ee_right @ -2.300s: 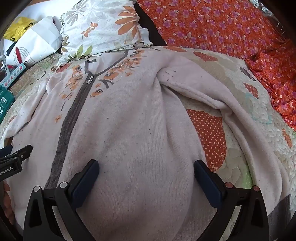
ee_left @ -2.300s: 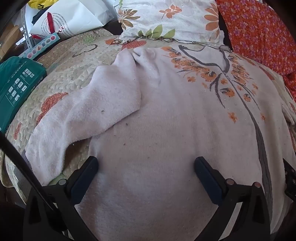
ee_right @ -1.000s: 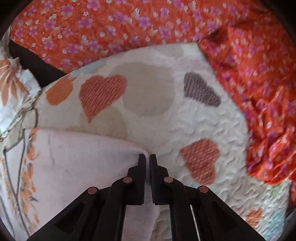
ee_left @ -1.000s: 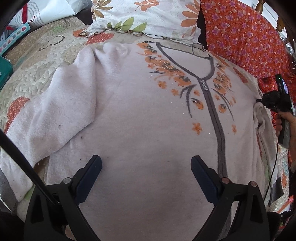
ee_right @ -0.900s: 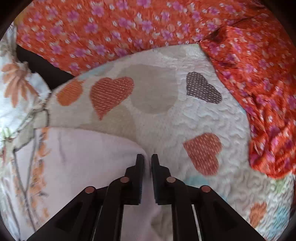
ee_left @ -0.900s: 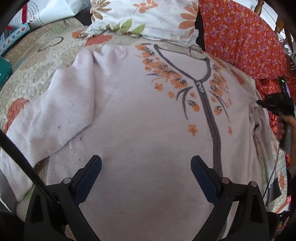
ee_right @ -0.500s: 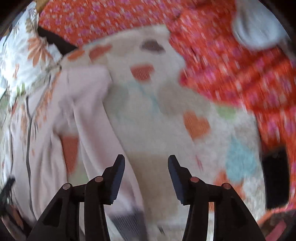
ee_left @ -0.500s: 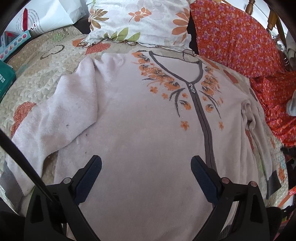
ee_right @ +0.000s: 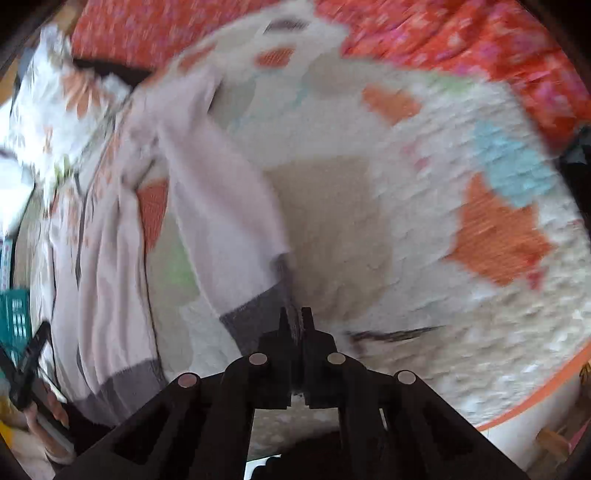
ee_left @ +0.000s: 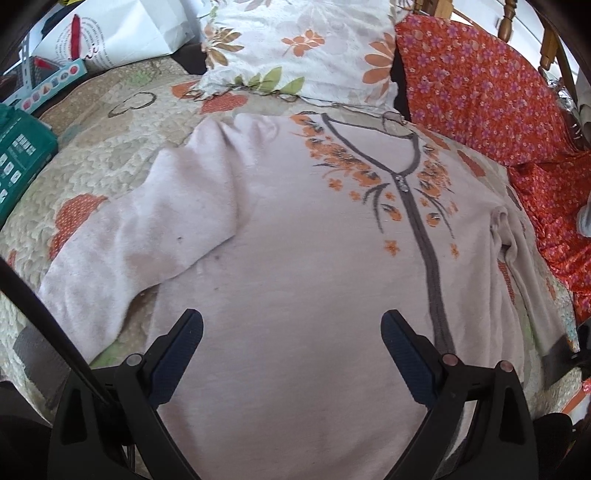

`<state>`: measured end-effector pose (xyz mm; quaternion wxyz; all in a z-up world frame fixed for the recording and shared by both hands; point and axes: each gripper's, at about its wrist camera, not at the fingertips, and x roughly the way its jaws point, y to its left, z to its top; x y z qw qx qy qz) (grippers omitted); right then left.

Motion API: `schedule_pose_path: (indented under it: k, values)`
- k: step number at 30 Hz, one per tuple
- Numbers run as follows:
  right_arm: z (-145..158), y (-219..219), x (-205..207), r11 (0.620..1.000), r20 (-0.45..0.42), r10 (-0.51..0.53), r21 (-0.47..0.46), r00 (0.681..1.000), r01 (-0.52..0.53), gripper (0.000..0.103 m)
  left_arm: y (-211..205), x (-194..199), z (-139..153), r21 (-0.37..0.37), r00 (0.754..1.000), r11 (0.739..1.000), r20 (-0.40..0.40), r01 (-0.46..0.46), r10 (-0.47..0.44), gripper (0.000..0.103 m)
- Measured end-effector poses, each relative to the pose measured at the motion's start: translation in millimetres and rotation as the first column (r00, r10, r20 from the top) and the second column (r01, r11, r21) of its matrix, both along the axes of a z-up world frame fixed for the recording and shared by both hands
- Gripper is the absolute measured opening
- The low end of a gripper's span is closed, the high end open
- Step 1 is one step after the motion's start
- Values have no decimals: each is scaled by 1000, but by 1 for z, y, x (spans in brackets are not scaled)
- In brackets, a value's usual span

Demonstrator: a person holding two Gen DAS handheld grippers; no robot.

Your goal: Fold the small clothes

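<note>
A pale pink cardigan [ee_left: 295,258] with orange flower print and a grey zip band lies flat, front up, on the quilted bed cover. Its left sleeve [ee_left: 147,236] lies beside the body. My left gripper [ee_left: 291,332] is open and empty, hovering over the lower body of the cardigan. In the blurred right wrist view, my right gripper [ee_right: 295,317] is shut on the grey cuff [ee_right: 258,314] of the right sleeve [ee_right: 221,206], which stretches back toward the cardigan body [ee_right: 99,258].
A floral pillow [ee_left: 306,48] and an orange flowered cloth [ee_left: 498,96] lie at the head and right of the bed. A teal box [ee_left: 18,162] and a white bag [ee_left: 122,33] sit at the left. The heart-patterned quilt [ee_right: 424,221] extends right of the sleeve.
My right gripper let go of the shoulder, opened, moved down the sleeve and has shut on the grey cuff. My left gripper has pulled back a little, staying open.
</note>
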<state>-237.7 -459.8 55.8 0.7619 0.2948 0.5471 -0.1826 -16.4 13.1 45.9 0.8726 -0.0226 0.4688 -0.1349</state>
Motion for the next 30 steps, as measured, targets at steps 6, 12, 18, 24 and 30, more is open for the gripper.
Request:
schedule_pose_path:
  k: [6,12,18,24,30]
  values:
    - [37,-100,-64,941,-22,-308,-155,951,301,4,14,10,7,-20,999,1000,-36,-10,10,96]
    - [64,-113,-51,916,10,-376,-150,927,373,4,31,40,46,-84,999,996,-28,-27,25,96]
    - [98,-24,71,991,113,-104,-74,988,113,4,63,73,78,-31,990,995,105,-95,98,96]
    - [96,139,221,969,173,246,-10,954,-249,4,122,96,73,33,952,966,186,-255,245,96]
    - [44,283,334,886,137,456,21,879,-463,4,162,104,75,-10,924,941,185,-338,334,96]
